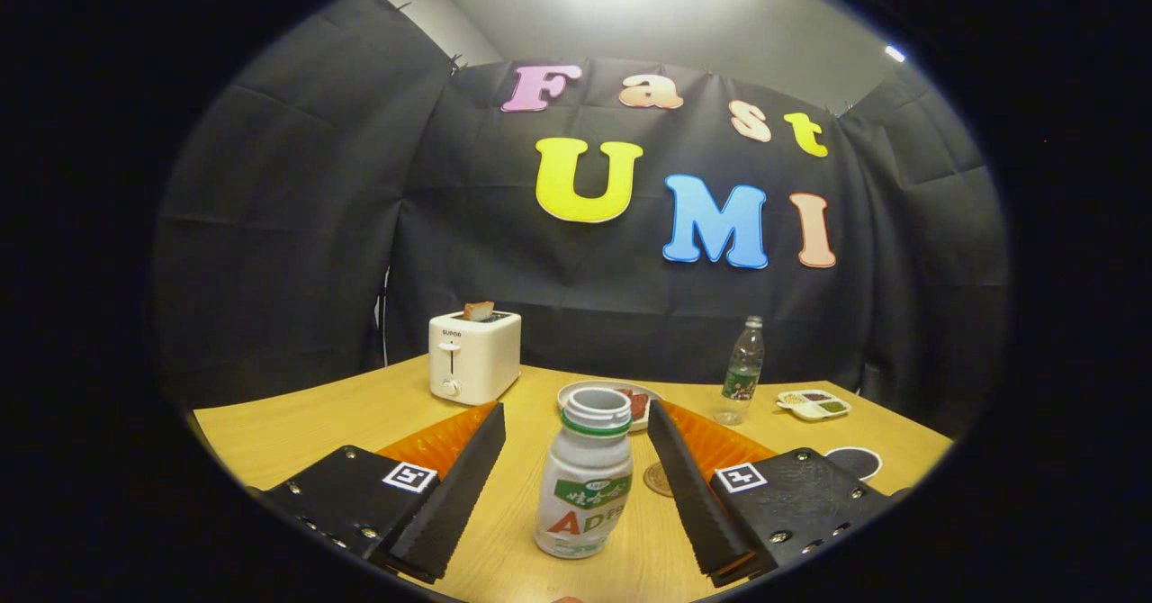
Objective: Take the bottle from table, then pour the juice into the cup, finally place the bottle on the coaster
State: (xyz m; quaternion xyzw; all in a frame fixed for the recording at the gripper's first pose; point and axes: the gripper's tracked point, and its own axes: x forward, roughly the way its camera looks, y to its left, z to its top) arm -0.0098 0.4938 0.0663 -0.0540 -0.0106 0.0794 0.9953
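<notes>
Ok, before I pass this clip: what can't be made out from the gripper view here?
- Cup: the dark round rim beyond the tool's right finger is partly covered by it; cup or not, unclear.
- Coaster: mostly behind that same finger.
- Bottle, standing between the open tool fingers: opaque, so juice level is hidden.
- Plate: the bottle's mouth covers part of it.
- Small dish contents: too small to identify.

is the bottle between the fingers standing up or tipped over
Upright. The bottle stands on its base on the table, open mouth up, no cap. The gripper is open, a finger on each side, neither touching it.
</notes>
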